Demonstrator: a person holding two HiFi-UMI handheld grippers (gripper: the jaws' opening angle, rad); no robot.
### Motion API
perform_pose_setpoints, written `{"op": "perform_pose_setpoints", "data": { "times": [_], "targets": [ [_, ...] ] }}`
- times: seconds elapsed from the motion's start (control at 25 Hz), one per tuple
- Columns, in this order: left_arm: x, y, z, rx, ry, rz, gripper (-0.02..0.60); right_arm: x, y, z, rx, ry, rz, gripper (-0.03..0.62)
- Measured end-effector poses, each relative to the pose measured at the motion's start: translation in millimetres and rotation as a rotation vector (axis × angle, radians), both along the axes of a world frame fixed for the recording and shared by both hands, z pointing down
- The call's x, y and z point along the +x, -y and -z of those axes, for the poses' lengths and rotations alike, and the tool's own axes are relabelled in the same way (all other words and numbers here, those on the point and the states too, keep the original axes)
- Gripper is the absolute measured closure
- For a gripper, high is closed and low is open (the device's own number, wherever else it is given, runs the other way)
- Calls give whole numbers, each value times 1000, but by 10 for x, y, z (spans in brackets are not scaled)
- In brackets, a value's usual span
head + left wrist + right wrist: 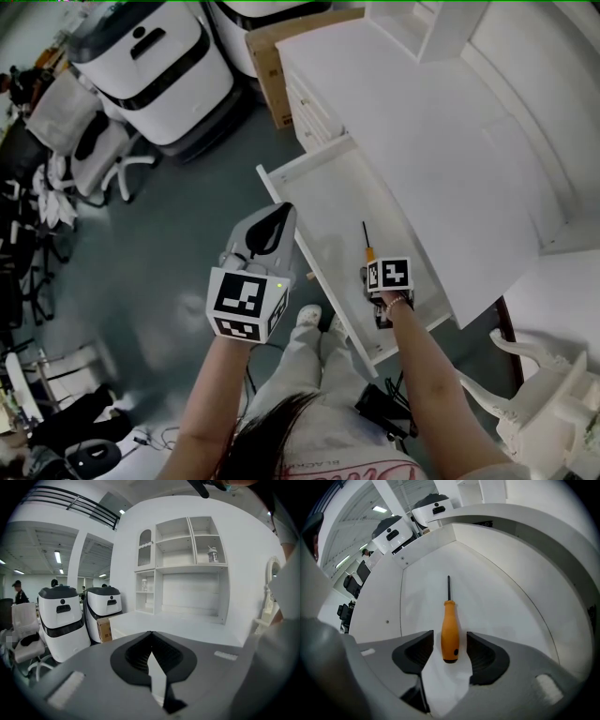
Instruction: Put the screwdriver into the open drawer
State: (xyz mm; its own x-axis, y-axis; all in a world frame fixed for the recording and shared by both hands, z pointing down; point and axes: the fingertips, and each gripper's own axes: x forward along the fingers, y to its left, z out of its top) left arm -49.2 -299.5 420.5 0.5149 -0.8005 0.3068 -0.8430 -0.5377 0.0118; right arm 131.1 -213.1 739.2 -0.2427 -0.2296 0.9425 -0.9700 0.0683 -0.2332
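An orange-handled screwdriver [368, 249] [450, 634] with a dark shaft lies flat on the floor of the open white drawer [330, 199] [501, 597], shaft pointing away from me. My right gripper [373, 274] [450, 644] points steeply down over it. Its jaws stand open on either side of the handle's end, with a gap showing on both sides, so the pads do not press on it. My left gripper [278, 216] [151, 635] is held left of the drawer, above the floor, jaws shut with nothing in them.
The drawer juts from a white desk [450, 122] with shelves [187, 564] at its back. A cardboard box [272, 66] and white machines [159, 66] stand beyond the desk's end. A white chair [544, 403] is at lower right and office chairs [89, 150] at left.
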Motion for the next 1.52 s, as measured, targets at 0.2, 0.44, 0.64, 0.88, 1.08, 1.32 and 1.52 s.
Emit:
{"op": "perform_pose_setpoints", "data": {
  "times": [0.2,0.44,0.64,0.88,1.08,1.32,1.52],
  "targets": [
    [11,-8,26,3,-11,4,569,16,12,43,2,33,-13,254],
    [57,-5,131,32,1,0,569,19,-3,165,25,35,-1,237],
    [76,-11,260,58,5,-1,569,36,-36,339,41,56,1,296],
    [108,-14,394,88,0,6,569,60,-30,552,78,62,20,370],
    [127,-16,490,106,-16,11,569,76,18,767,121,60,19,451],
    [167,-10,667,142,-35,9,569,76,74,1076,179,76,33,567],
    [171,6,783,165,-47,8,569,12,106,1285,205,103,59,591]
  ]
}}
